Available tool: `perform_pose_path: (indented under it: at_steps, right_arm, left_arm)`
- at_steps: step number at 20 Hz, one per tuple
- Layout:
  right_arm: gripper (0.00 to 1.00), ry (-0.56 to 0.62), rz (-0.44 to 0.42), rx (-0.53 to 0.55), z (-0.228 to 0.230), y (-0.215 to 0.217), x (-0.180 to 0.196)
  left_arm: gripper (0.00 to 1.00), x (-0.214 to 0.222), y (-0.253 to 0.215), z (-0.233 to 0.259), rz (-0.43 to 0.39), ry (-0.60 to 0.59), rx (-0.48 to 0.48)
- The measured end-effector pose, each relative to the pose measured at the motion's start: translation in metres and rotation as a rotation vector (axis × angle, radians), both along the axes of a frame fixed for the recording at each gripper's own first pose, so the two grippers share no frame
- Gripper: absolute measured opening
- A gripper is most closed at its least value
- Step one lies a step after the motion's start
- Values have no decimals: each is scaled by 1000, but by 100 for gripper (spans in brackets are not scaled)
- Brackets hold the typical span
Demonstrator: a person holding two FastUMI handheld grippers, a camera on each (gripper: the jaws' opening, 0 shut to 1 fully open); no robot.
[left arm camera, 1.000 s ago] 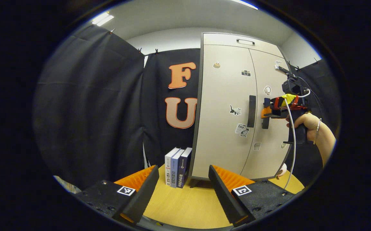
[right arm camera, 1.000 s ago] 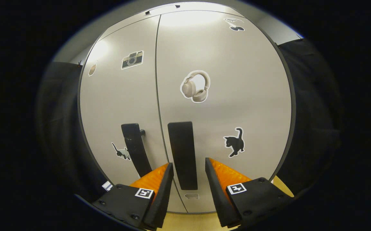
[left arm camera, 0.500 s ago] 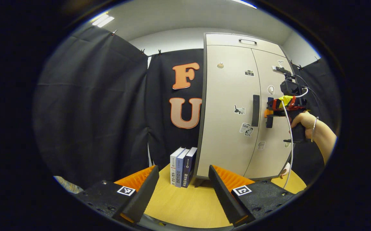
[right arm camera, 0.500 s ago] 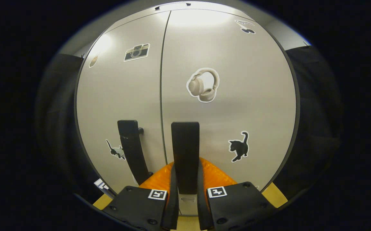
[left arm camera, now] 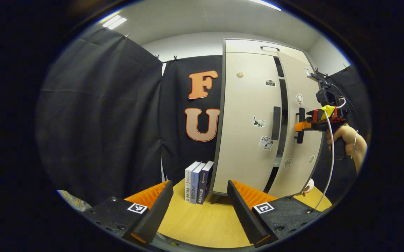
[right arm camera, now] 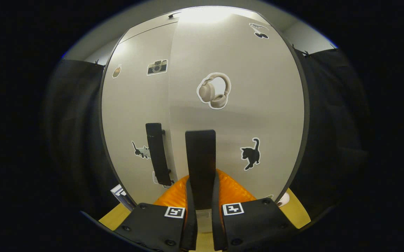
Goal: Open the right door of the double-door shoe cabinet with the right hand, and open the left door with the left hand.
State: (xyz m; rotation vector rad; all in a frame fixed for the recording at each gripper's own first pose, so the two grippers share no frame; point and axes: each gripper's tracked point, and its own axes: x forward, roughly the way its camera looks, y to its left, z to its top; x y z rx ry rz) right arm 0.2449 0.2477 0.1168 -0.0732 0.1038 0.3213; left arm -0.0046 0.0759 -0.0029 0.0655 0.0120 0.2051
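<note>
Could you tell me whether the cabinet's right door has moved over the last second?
Yes: the right door has swung outward, opening a dark gap beside the shut left door.

Black cloth walls (left arm camera: 100, 112), white ceiling w/ strip light (left arm camera: 114, 22), wood table (left arm camera: 202, 224).

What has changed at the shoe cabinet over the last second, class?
The right gripper closed on the right door's handle and pulled the right door partly open, leaving a dark gap. The left door, the books and the open left gripper stayed put.
</note>
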Motion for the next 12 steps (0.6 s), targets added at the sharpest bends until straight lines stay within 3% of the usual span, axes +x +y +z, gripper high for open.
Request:
perform_pose_path:
  at_steps: [3,4,5,12]
  right_arm:
    - [26,-7,-2,9,1,-7,-7]
    - [30,-12,-5,22,1,-9,-10]
    - [26,-21,-6,29,2,-11,-12]
    - [26,-29,-11,53,4,-26,-24]
  left_arm:
    - [94,-5,-2,7,1,-18,1]
    - [94,-8,-3,8,0,-23,-1]
    - [94,-9,-3,8,0,-26,-5]
    - [94,-29,15,13,49,-43,-13]
